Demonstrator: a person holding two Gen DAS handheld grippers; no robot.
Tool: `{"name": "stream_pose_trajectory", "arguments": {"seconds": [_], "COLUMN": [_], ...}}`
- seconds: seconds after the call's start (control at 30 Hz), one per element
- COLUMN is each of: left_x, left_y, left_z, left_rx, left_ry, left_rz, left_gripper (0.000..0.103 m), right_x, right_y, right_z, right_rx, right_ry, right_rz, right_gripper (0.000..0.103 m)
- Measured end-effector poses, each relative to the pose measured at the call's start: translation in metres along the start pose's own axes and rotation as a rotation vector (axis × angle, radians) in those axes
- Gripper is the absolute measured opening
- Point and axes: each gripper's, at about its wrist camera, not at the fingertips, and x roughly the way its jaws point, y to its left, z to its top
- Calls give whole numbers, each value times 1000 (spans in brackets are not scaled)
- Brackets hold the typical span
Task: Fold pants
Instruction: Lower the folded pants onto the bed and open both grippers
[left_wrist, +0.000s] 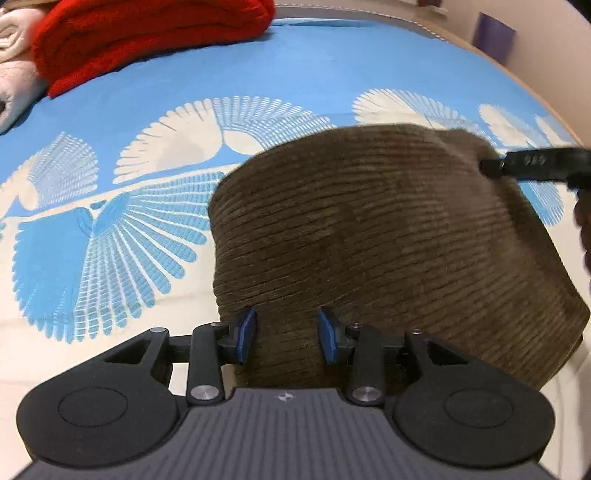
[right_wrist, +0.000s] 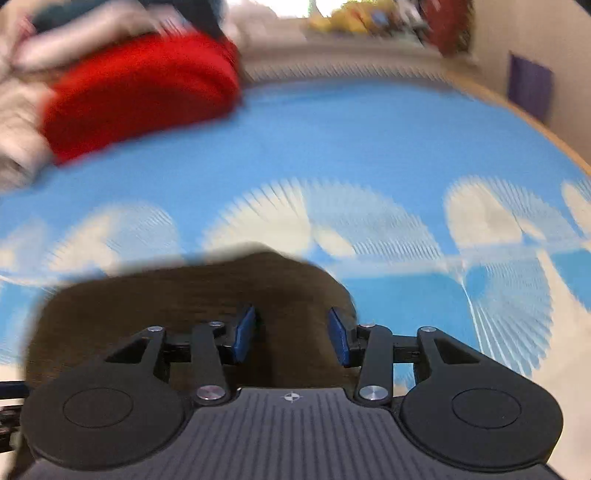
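Lying folded crosswise on the bedsheet (left_wrist: 295, 62), brown pants (left_wrist: 388, 229) sit between both grippers' (left_wrist: 287, 339) parted fingers.

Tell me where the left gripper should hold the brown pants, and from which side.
Grip the pants at their near edge, coming in level from the near side. The corduroy bundle lies folded on the bedsheet, and that edge already sits between the open fingers of the left gripper, so closing there would likely catch all the layers.

Red blanket (left_wrist: 147, 40) beside white bedding (left_wrist: 14, 74) on blue-cream sheet (left_wrist: 332, 62).
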Motion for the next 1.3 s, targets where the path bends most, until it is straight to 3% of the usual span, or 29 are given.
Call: {"name": "stream_pose_trajectory", "arguments": {"seconds": [0.07, 0.17, 0.3, 0.37, 0.5, 0.53, 0.6, 0.63, 0.67, 0.7, 0.73, 0.8, 0.9, 0.97, 1.0, 1.03, 1.1, 1.13, 1.2, 1.3], "left_x": [-17, -29, -4, -14, -50, -47, -23, -11, -9, -11, -16, -43, -89, -118, -133, -149, -185, -201, -232, -263], "left_y": [-5, -12, -9, -3, -18, -24, -40, -44, -44, -42, -39, -36, -33, -29, -27, -25, -27, -30, -35, -50], "left_z": [7, 8, -1, 5, 5, 2, -10, -18, -22, -20, -16, -11, -16, -18, -21, -27, -45, -56, -78, -109], "left_rx": [9, 17, 25, -31, 43, 79, 192, 233, 239, 218, 183, 125, 123, 84, 57, 36, 30, 19, -21, -48], "left_ry": [-59, -133, -83, -62, -191, -187, -63, -28, -51, -56, -49, -112, -254, -290, -312, -338, -384, -406, -435, -443], "left_rz": [5, -59, -54, -60, -156, -171, -136, -101, -69, -57, -54, -38, -26, 44, 53, 48, 47, 56, 55, 57], "left_gripper": [42, 44, 64, 61, 61, 62, 64, 77, 85, 84, 77, 74, 85, 86, 86, 86, 91, 100, 103, 103], "right_x": [7, 18, 24, 15, -30, -43, -69, -79, -87, -94, -100, -119, -162, -196, -215, -230, -263, -277, -301, -322], "right_y": [4, 4, 1, 3, 9, 12, 17, 18, 18, 18, 17, 13, 10, 11, 12, 12, 13, 13, 14, 18], "right_z": [1, 9, 15, 14, 14, 13, 9, 6, 1, -5, -13, -27, -38, -43, -46, -50, -62, -69, -91, -117], "right_rx": [2, -1, 36, 51, 38, 15, -23, -32, -36, -40, -44, -42, -42, -50, -51, -47, -30, -17, 16, 25], "right_ry": [1, 5, -1, -16, -104, -128, -168, -172, -157, -129, -102, -75, -109, -175, -217, -254, -327, -353, -409, -407], "right_rz": [-19, -38, -33, -34, -15, 1, 35, 50, 61, 64, 60, 50, 57, 61, 61, 60, 65, 68, 63, 47], "right_gripper": [48, 49, 54, 53, 53, 54, 58, 64, 67, 68, 68, 68, 70, 80, 90, 95, 97, 98, 102, 102]}}
